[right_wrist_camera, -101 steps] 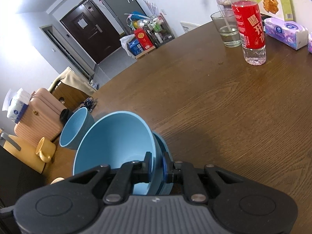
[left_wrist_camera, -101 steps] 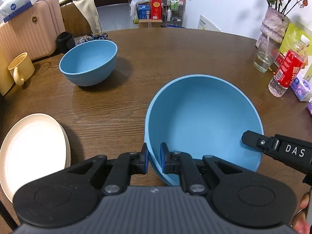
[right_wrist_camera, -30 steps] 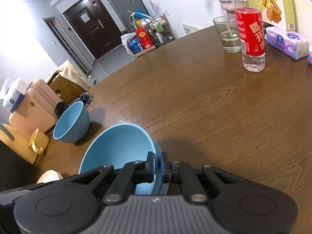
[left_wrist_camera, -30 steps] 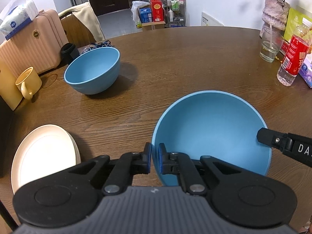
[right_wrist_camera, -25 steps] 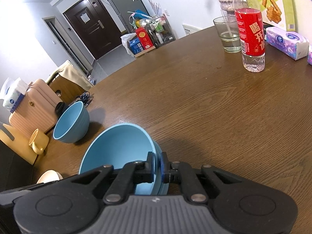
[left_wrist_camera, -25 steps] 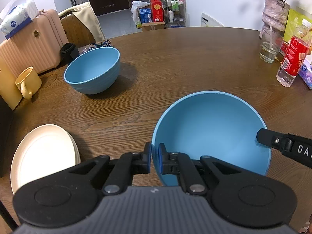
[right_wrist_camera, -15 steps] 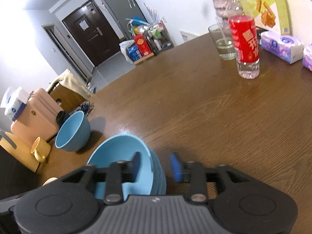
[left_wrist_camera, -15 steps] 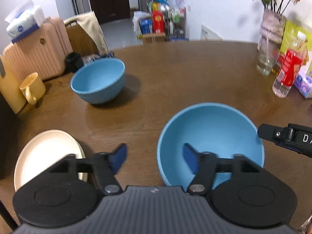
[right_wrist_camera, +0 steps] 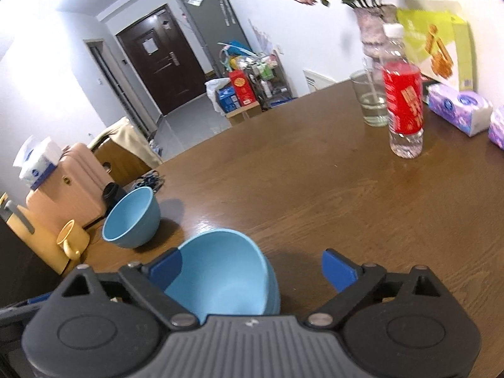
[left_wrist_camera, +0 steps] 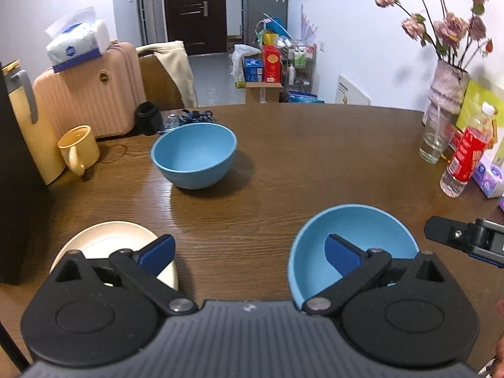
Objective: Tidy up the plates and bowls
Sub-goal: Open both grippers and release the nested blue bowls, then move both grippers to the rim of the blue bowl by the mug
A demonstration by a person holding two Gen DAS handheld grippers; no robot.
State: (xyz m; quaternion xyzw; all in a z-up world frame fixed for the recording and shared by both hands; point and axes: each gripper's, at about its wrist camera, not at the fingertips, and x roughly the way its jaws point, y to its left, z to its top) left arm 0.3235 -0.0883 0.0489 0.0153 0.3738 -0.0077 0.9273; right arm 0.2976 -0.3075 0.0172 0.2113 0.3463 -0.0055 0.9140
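across the round brown wooden table point(left_wrist_camera: 299, 145), the nested stack of light blue plastic bowls point(right_wrist_camera: 220, 271) is now sitting free near the front edge: a second ago both grippers were pinching its rim, and now they are letting go. the left gripper point(left_wrist_camera: 249, 249) is opening wide, one blue pad over the bowl and the other over the cream round plates point(left_wrist_camera: 107, 242), gripping nothing. the right gripper point(right_wrist_camera: 252, 266) is opening too, its pads either side of the rim without pressing. that placement looks done; the single light blue bowl point(left_wrist_camera: 193, 154) further back is probably next, though how many bowls are nested is hard to tell. both grippers are angling down and forward, lifting away.
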